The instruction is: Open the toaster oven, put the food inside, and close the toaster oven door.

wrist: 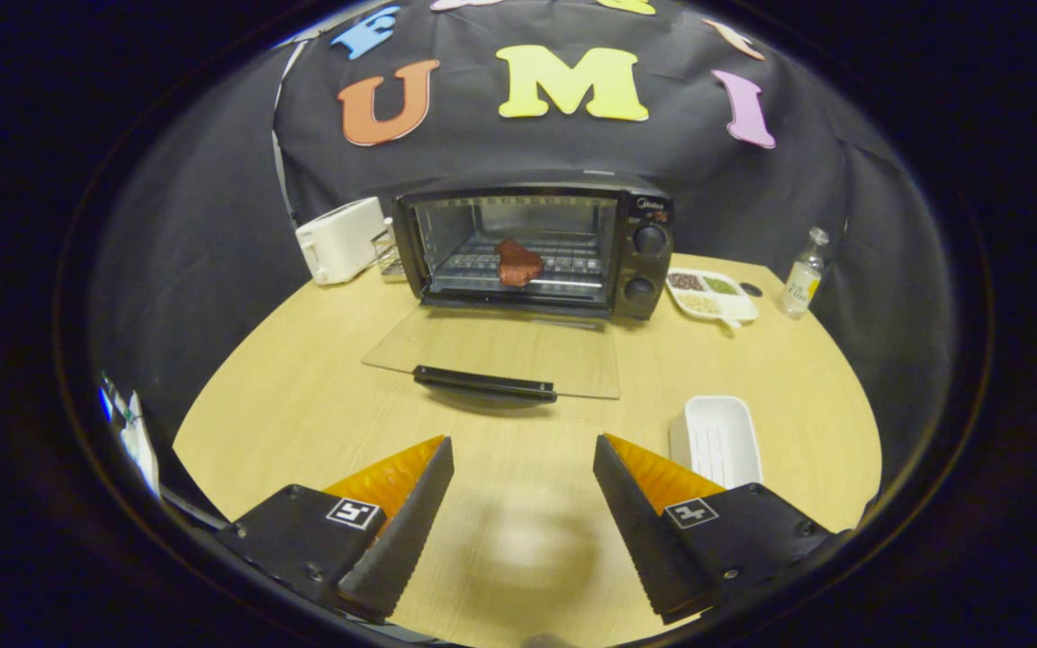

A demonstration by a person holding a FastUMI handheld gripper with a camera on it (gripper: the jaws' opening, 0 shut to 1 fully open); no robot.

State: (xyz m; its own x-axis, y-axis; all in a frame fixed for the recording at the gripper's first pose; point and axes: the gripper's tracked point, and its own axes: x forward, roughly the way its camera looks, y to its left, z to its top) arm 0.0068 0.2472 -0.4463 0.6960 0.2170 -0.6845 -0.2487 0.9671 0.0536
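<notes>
Tongs (523,450) released, bottom of frame, nothing between. Meat (518,264) inside toaster oven (643,261), middle; door (500,351) down flat.

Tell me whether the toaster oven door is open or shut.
Open: the glass door lies flat on the table, beyond the open, empty tool.

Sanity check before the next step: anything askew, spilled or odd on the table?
Nothing spilled or damaged. The black toaster oven's glass door lies folded down, with the reddish-brown food piece on the rack. The gripper fingers are open, holding nothing.
</notes>
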